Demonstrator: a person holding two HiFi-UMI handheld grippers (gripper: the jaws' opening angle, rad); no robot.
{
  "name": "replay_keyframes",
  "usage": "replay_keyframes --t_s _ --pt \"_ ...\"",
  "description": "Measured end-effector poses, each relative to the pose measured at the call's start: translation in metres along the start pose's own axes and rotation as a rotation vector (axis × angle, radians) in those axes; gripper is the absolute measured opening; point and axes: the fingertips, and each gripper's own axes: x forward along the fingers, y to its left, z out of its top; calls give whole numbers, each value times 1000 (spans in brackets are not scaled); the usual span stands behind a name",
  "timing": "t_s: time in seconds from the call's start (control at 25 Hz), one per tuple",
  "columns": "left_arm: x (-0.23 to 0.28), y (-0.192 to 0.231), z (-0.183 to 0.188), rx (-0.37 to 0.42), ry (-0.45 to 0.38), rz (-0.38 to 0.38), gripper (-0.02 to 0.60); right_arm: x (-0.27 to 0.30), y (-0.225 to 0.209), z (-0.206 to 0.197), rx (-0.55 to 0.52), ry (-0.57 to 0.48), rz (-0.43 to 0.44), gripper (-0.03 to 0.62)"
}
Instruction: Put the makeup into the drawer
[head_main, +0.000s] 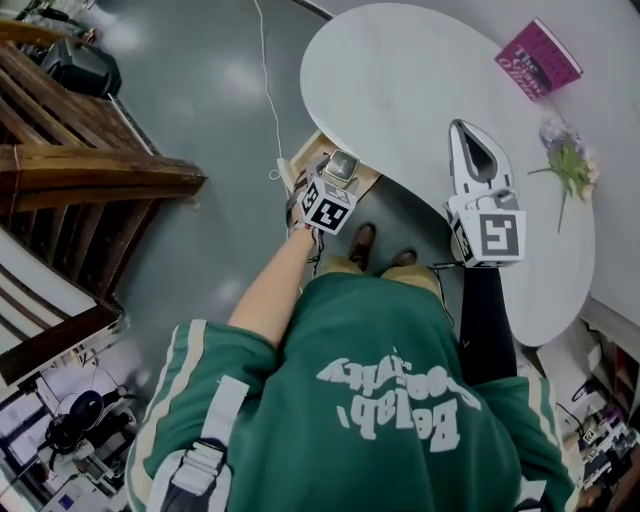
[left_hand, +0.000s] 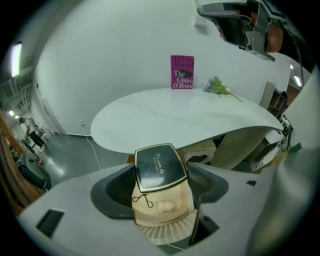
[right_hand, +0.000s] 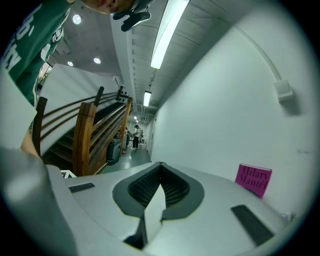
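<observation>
The makeup is a compact (left_hand: 159, 176) with a dark, gold-edged lid and a beige base. My left gripper (left_hand: 162, 187) is shut on it, with the lid sticking out past the pads. In the head view the left gripper (head_main: 340, 172) holds the compact (head_main: 343, 166) just above the open wooden drawer (head_main: 311, 151) at the near edge of the white oval table (head_main: 400, 90). My right gripper (head_main: 470, 150) hovers over the table's right part. Its jaws are shut with nothing between them, as the right gripper (right_hand: 159, 176) shows in its own view.
A magenta book (head_main: 538, 59) and a small flower sprig (head_main: 567, 160) lie at the table's far side. A white cable (head_main: 266, 70) runs across the grey floor to the drawer. Wooden stairs (head_main: 70, 150) stand at the left. My shoes (head_main: 362, 243) are under the table edge.
</observation>
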Motion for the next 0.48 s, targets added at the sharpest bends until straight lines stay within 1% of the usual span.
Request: replay_keyframes --t_s 0.12,0.32,0.48 --pt "18 2 -15 -3 61 -23 356 -1 -7 -3 -1 17 -23 9" --pt "38 3 -39 40 155 -58 350 -5 -12 -10 3 38 -44 9" --pt "48 0 -53 70 205 -77 344 -7 -12 -15 2 53 -49 9"
